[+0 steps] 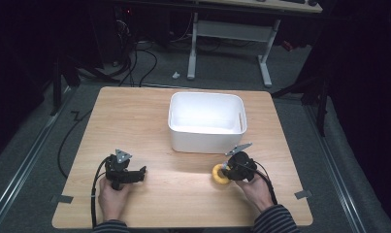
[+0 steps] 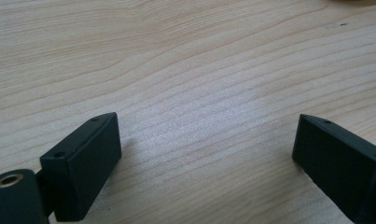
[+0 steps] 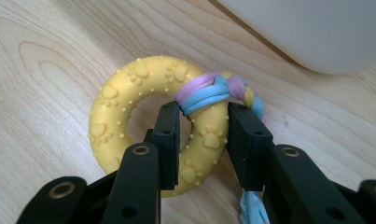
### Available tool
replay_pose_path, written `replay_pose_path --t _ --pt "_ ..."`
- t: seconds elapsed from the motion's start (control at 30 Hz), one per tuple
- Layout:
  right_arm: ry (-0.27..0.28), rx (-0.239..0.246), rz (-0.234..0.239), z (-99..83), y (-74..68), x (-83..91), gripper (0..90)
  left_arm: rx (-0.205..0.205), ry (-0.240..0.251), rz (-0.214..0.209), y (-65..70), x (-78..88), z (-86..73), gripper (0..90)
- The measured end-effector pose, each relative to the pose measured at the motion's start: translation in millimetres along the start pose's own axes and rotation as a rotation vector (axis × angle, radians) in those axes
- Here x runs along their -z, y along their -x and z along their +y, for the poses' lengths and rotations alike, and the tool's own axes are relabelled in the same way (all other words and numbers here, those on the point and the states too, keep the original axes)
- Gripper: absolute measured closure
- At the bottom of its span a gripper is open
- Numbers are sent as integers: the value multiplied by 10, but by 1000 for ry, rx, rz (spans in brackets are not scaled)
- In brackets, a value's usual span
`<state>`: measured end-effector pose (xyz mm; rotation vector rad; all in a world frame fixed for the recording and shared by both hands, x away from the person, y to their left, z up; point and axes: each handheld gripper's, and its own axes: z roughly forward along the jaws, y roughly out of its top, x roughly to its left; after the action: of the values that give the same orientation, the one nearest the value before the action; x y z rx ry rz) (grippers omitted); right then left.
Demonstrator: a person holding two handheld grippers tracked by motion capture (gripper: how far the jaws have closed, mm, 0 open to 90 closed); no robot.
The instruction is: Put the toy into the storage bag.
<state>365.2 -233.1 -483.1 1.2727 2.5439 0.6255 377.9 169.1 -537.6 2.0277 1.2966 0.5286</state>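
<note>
On the wooden table (image 1: 135,121), your right gripper (image 3: 203,125) clamps the yellow ring toy (image 3: 129,123) near the front edge; lifting it into the white bin (image 1: 206,121) remains. Your left gripper (image 2: 206,149) rests wide, empty.

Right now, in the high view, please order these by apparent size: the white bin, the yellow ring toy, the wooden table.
1. wooden table
2. white bin
3. yellow ring toy, clearly the smallest
</note>
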Motion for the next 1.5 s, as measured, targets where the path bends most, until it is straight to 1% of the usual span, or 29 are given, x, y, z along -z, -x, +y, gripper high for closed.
replay_pose_path --t 0.1,0.13,0.17,0.2,0.23,0.33,0.4,0.47,0.7,0.8,1.17,1.27,1.5 --pt "12 -10 -1 -34 32 42 665 0 0 0 0 0 0 83" --pt "21 -21 -2 -67 64 85 664 0 0 0 0 0 0 83" --pt "21 -21 -2 -67 64 85 664 0 0 0 0 0 0 82" --pt "30 -28 -4 -98 94 126 664 0 0 0 0 0 0 82" --pt "30 -28 -4 -98 94 126 664 0 0 0 0 0 0 83" --pt "41 -43 -14 -152 146 198 664 0 0 0 0 0 0 83" --pt "44 -43 -15 -164 162 212 664 0 0 0 0 0 0 83" --pt "51 -57 -21 -199 199 251 664 0 0 0 0 0 0 83" --pt "66 -76 -32 -267 266 321 665 0 0 0 0 0 0 83" --pt "72 -95 -43 -306 309 373 665 0 0 0 0 0 0 82" --pt "96 -115 -73 -333 429 548 665 0 0 0 0 0 0 83" --pt "107 -117 -73 -337 449 570 665 0 0 0 0 0 0 83" --pt "110 -128 -74 -347 475 593 665 0 0 0 0 0 0 83"
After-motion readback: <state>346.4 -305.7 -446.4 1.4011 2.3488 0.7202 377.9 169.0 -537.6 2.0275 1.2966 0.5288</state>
